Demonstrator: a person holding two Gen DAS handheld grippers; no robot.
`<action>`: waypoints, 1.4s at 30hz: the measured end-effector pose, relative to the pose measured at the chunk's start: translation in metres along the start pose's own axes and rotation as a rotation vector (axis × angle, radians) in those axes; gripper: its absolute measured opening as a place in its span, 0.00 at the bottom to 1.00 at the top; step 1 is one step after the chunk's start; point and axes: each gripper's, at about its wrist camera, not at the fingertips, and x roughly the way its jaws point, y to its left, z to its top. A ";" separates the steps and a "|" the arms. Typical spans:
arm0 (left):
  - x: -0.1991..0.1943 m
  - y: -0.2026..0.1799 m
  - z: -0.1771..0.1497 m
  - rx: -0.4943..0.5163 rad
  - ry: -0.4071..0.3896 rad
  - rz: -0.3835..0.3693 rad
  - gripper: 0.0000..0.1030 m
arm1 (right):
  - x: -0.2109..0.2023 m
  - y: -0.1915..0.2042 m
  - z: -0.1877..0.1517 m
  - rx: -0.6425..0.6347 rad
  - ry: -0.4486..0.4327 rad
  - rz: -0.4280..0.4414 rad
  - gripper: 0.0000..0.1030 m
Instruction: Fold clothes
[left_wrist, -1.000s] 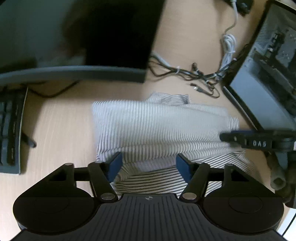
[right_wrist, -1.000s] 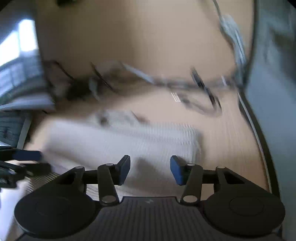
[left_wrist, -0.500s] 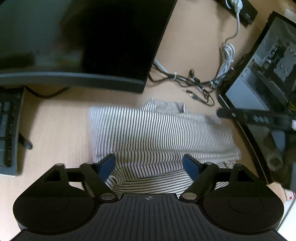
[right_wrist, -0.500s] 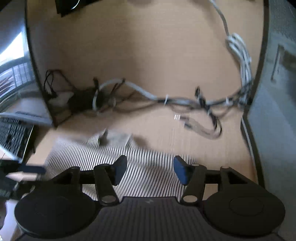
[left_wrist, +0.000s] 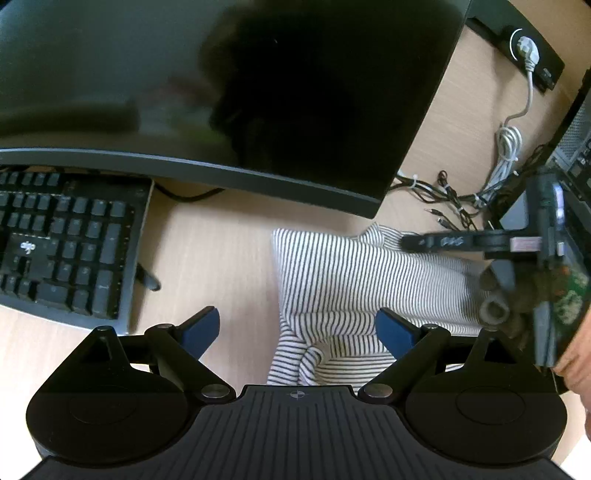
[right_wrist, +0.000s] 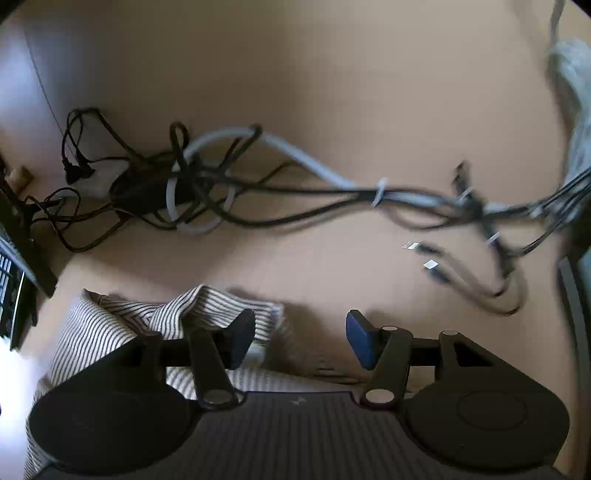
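Now the folded black-and-white striped cotton garment lies lower right; left gripper just widened, empty; right gripper just narrowing, parted, gripping nothing

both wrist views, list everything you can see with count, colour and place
striped garment: one, white with dark stripes, folded on the desk
desk: one, light wood
monitor: one, black, behind the garment
keyboard: one, black, left
cable tangle: several, black and grey, beyond the garment
power strip: one, black, far right
left gripper: blue fingers just opened wide, nothing between
right gripper: open, empty
hand: one, right edge
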 end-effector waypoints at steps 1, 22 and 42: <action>-0.002 0.001 0.000 0.000 -0.003 0.003 0.92 | 0.006 0.002 -0.001 0.008 0.012 0.011 0.41; -0.039 0.032 -0.010 -0.094 -0.057 -0.101 0.93 | -0.164 0.038 -0.128 0.091 -0.072 0.249 0.05; -0.041 -0.028 -0.044 0.265 0.024 -0.222 0.58 | -0.202 0.040 -0.189 0.114 -0.085 0.159 0.07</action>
